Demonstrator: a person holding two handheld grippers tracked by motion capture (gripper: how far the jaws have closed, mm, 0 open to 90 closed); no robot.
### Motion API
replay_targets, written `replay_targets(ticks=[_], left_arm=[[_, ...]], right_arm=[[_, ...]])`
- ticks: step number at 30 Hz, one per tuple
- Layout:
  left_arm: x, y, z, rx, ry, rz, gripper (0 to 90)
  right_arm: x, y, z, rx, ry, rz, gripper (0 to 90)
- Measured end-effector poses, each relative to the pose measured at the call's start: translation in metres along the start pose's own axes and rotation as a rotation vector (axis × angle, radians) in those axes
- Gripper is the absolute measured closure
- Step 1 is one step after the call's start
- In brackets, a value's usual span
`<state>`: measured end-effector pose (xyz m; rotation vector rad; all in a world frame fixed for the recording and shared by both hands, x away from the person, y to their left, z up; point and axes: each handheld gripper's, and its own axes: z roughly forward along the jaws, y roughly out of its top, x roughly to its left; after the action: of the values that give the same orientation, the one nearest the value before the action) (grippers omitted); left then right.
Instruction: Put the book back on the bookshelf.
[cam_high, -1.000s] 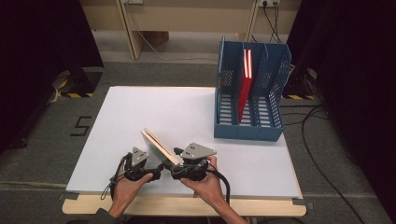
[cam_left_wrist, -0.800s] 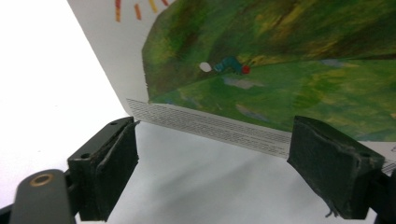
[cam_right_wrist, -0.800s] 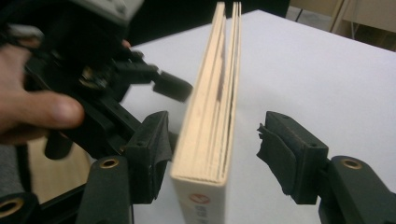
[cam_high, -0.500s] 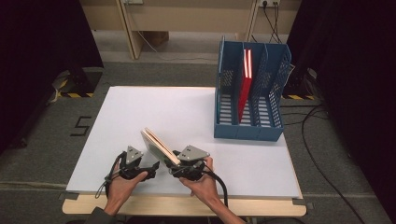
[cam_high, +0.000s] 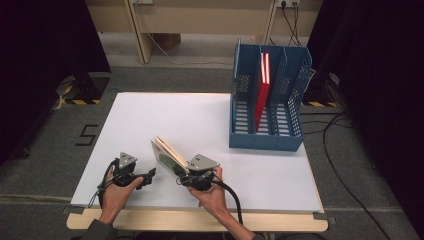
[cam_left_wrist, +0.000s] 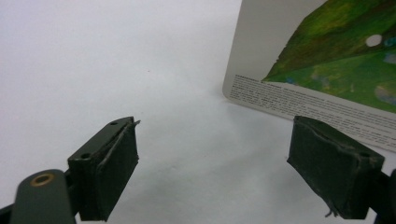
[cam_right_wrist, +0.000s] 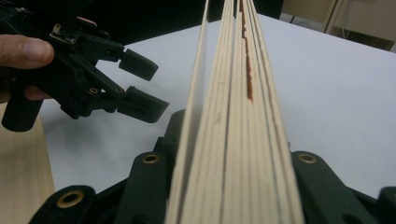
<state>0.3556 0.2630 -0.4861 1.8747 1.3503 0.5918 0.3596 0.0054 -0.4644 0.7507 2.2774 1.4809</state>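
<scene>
Book (cam_high: 167, 154) stands on its edge, tilted, near the front of the white surface (cam_high: 200, 120), pinched in my right gripper (cam_high: 192, 176); the jaws have just been closing on it, and in the right gripper view its cream page block (cam_right_wrist: 233, 116) runs up between them, pressed from both sides. My right hand (cam_high: 212, 195) wraps the gripper from behind, its cable trailing toward me. My left gripper (cam_high: 145, 176) sits just beside the book on its left, jaws spread and holding nothing; in the left gripper view the two black pads (cam_left_wrist: 109, 172) frame bare white surface, with the book's cover (cam_left_wrist: 327, 60), green artwork above a strip of small print, just past the right pad. Farther off, at the right rear of the surface, stands a blue file rack (cam_high: 267, 100) with a red book (cam_high: 262, 85) upright in one compartment.
</scene>
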Motion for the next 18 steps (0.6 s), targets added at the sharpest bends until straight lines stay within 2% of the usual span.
replay_targets(ticks=[4,9,11,12,14,16,18], left_arm=[[-0.005,-0.001,0.002,0.018,-0.012,0.025,14.9],[-0.005,-0.001,0.002,0.024,-0.012,0.024,14.9],[-0.005,-0.001,0.002,0.025,-0.013,0.022,14.9],[-0.005,-0.001,0.002,0.025,-0.014,0.024,14.9],[-0.005,-0.002,0.003,0.025,-0.019,0.025,14.9],[-0.006,-0.001,0.003,0.026,-0.024,0.028,15.0],[-0.006,-0.002,0.003,0.029,-0.026,0.031,15.0]], right_arm=[[0.000,-0.001,0.002,-0.004,-0.002,0.007,65.2],[0.000,-0.002,0.002,-0.017,-0.007,0.003,69.6],[-0.002,-0.004,0.002,-0.038,-0.001,0.029,72.7],[-0.003,-0.004,0.001,-0.038,-0.002,0.027,74.2],[-0.005,-0.003,0.000,-0.044,-0.025,-0.016,75.8],[-0.008,-0.001,-0.004,-0.071,-0.013,-0.009,75.9],[-0.010,0.005,-0.009,-0.075,-0.004,-0.023,76.0]])
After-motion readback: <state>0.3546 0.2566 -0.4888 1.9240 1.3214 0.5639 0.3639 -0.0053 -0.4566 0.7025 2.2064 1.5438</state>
